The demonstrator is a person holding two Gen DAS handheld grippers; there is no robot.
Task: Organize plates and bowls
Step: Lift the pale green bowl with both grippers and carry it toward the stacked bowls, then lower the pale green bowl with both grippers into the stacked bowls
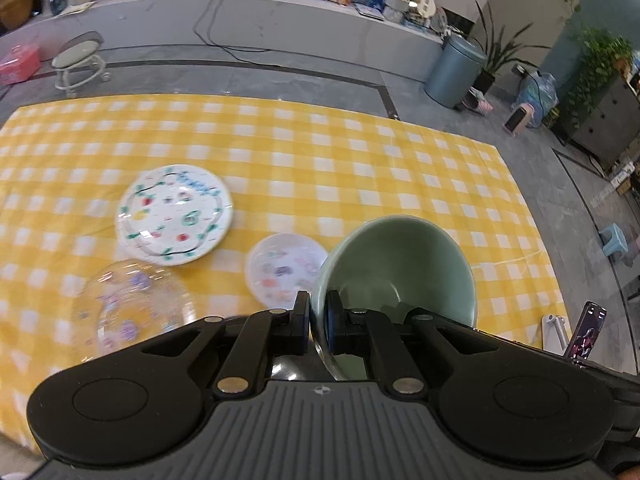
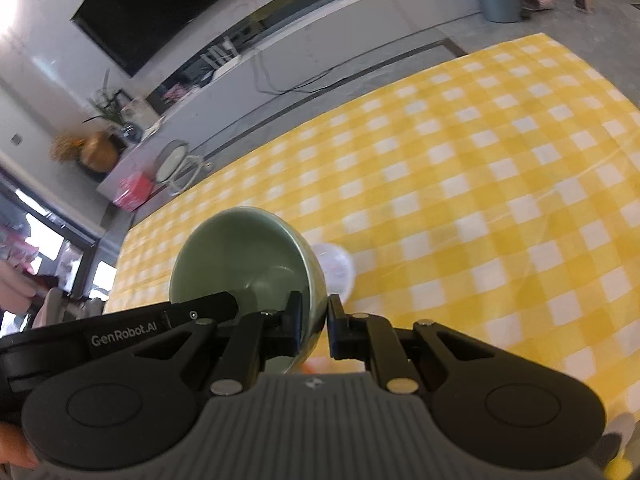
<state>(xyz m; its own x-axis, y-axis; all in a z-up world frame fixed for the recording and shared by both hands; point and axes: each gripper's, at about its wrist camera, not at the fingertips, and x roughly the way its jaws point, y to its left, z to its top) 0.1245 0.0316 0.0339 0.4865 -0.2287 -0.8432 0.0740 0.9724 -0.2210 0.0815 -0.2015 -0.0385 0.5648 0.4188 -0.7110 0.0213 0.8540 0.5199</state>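
Covering the table, a yellow-and-white checked cloth [image 1: 320, 168] fills most of both views. On it in the left wrist view, at about 9 o'clock, lies a white plate [image 1: 174, 214] ringed with green leaves and printed with red, yellow and green fruit; its blue lettering is too blurred to read. Below it, at 8 o'clock, sits a clear glass plate [image 1: 132, 304] with purple flowers. A small white dish [image 1: 286, 268] with pastel prints rests near the centre.

A pale green bowl [image 1: 400, 268], glossy and plain, is held tilted above the cloth, just right of the small dish. The left gripper [image 1: 318, 312] pinches its rim at 6 o'clock; the right gripper [image 2: 314, 316] clamps the opposite wall. "GenRobot.AI" [image 2: 126, 334] is printed in white on the left gripper's body, seen at 8 o'clock in the right wrist view.
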